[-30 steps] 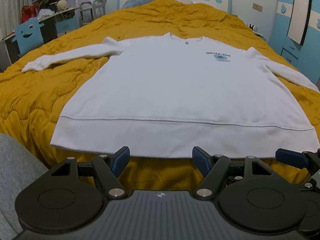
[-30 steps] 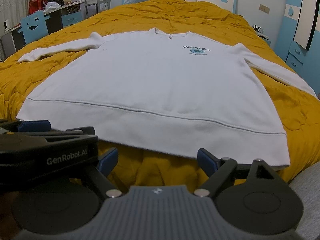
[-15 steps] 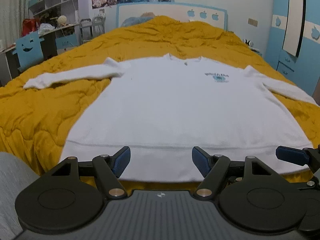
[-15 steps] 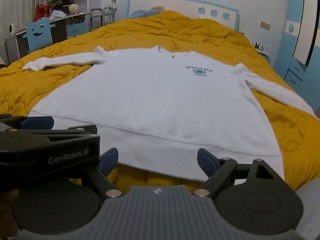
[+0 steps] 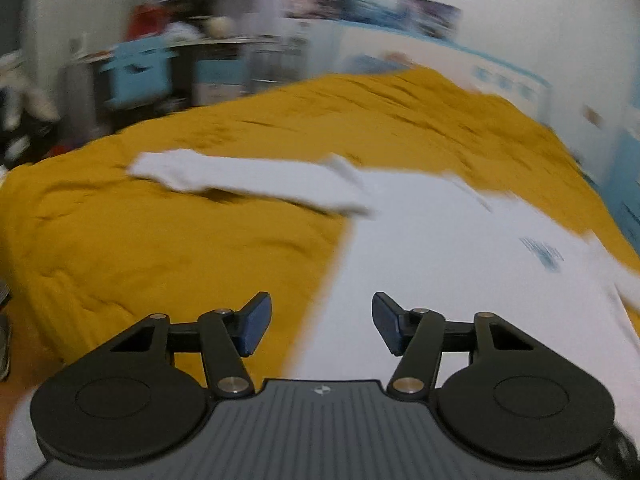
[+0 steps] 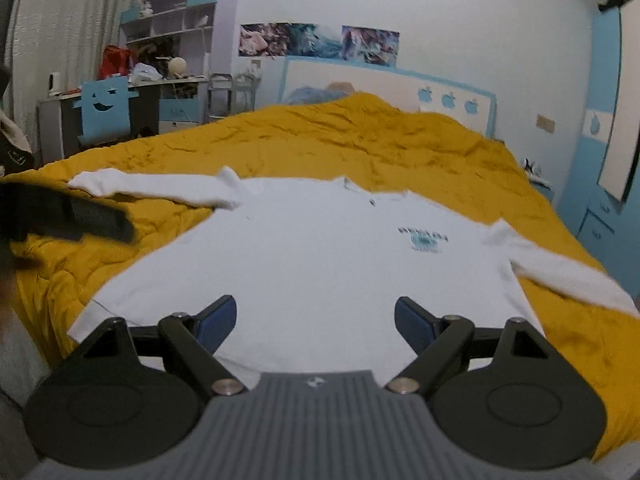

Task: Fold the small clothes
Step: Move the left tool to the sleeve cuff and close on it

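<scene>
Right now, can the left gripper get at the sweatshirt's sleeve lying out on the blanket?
Probably yes. The left gripper, jaws apart and empty and just closing somewhat, faces the sleeve, which lies flat on the yellow blanket with nothing between.

White walls (image 6: 460, 20), blue wardrobe (image 6: 600, 184), cluttered desk (image 6: 160, 88)

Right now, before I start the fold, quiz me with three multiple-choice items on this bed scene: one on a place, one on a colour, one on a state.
1. Where is the chest print on the sweatshirt, in the right wrist view?
A. right of the collar
B. on the left sleeve
C. at the hem

2. What colour is the bedspread?
A. grey
B. mustard yellow
C. green

3. How do the right gripper jaws stand?
A. shut on the hem
B. shut on nothing
C. open, holding nothing

Answers: 1 A, the blue print sits right of the neckline; 2 B, yellow quilt surrounds the shirt; 3 C, pads spread apart.
</scene>
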`<state>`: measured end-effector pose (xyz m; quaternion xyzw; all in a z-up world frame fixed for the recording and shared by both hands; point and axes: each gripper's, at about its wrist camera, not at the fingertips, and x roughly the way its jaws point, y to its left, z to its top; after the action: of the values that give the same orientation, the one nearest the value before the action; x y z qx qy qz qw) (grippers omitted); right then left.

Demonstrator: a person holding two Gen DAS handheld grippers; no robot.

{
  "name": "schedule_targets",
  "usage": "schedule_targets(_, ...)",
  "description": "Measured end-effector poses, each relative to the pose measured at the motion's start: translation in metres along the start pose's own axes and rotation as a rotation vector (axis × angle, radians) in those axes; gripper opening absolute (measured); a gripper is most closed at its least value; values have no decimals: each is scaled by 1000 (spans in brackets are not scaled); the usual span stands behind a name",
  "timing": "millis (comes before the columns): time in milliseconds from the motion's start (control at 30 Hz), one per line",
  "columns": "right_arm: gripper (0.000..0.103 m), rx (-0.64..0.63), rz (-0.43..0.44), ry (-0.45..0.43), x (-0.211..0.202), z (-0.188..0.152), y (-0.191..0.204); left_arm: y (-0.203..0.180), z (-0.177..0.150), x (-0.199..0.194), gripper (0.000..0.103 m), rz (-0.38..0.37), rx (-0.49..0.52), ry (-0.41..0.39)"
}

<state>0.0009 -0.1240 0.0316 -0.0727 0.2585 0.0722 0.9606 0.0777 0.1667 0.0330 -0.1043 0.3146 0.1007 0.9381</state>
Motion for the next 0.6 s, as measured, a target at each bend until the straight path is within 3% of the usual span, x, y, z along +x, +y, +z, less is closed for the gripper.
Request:
schedule_targets(67, 82, -24, 13, -15, 4, 6, 6, 30, 23, 12, 67, 3, -73, 2)
schedule_targets(167, 82, -60, 4, -35, 12, 15, 15, 76, 56, 38, 67, -54, -164, 33)
schedule_targets(267, 82, -80, 13, -25, 27, 26, 21, 124, 85, 76, 67, -139, -345, 75)
schedule_targets(333, 82, -60, 44, -19, 38, 33, 21, 150, 94, 101, 66, -160, -452, 79)
schedule_targets(500, 82, -42, 80, -23, 67, 44, 23, 207, 105, 160, 67, -252, -618, 2)
schedule_targets(600, 82, -26, 88, 8, 94, 42, 25, 242, 98, 194, 67, -212, -786, -4)
